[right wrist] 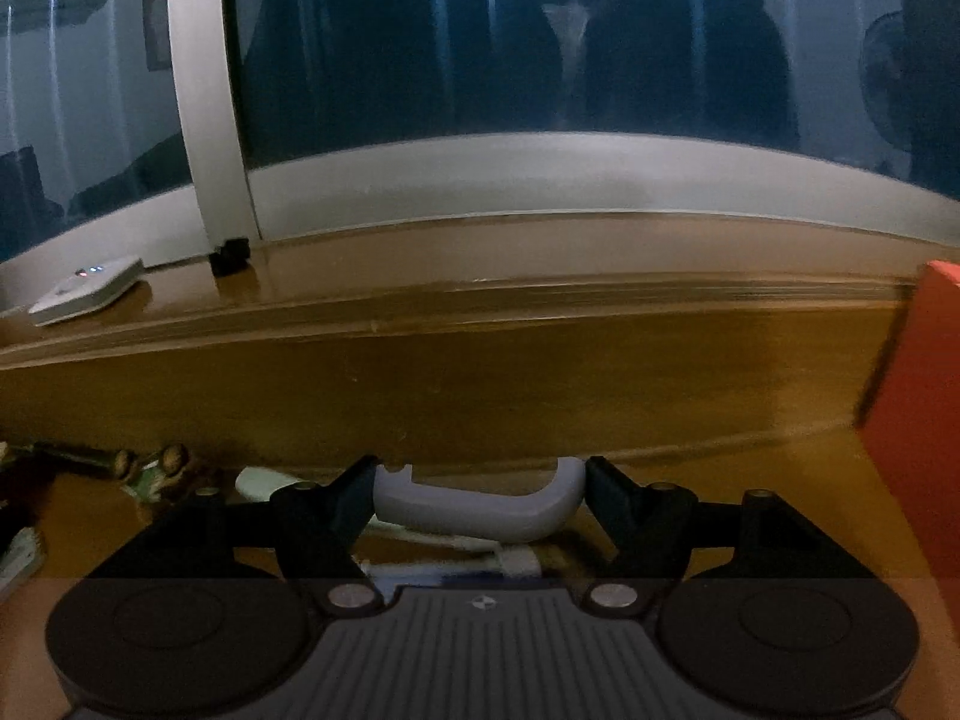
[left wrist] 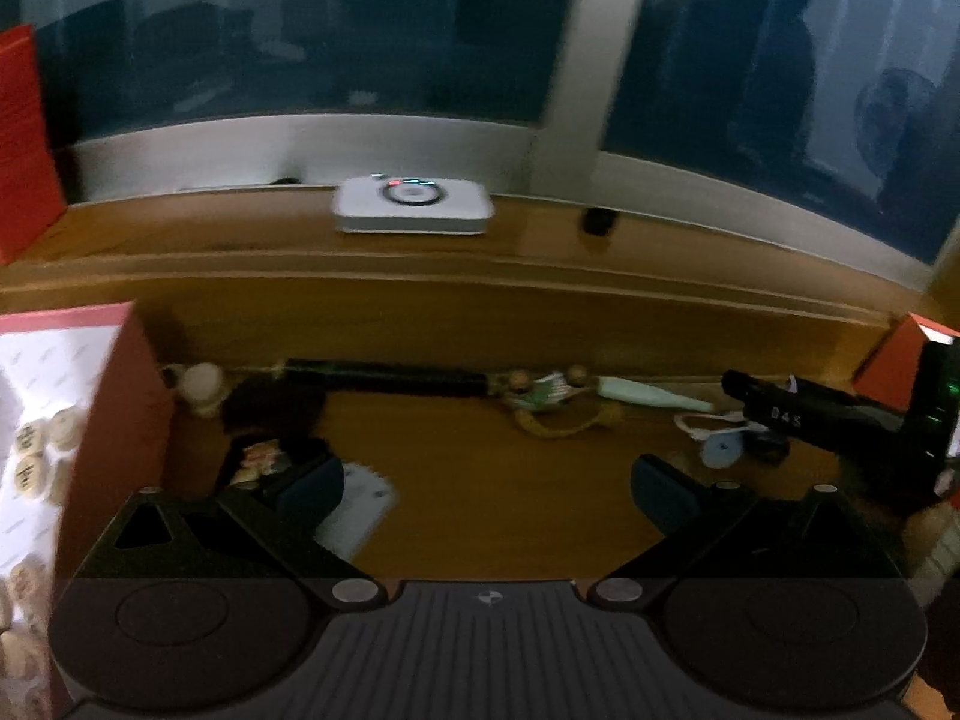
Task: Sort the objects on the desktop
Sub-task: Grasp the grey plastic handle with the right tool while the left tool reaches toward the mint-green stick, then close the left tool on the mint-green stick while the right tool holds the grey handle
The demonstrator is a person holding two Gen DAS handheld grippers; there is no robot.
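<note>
Worktop (left wrist: 480, 480) of brown wood carries a red box (left wrist: 114, 420) at the left, with round tokens inside. Far on the ledge lies a white device (left wrist: 414, 205). The left hand-held gripper (left wrist: 487, 489) has its fingers wide apart, holding nothing. The right hand-held gripper (right wrist: 480, 495) is clamped on a grey curved handle piece (right wrist: 480, 504), low over the worktop.

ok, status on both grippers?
Left gripper open, empty above desk. Right gripper brackets grey curved handle, contact unclear. Red box close right.
</note>
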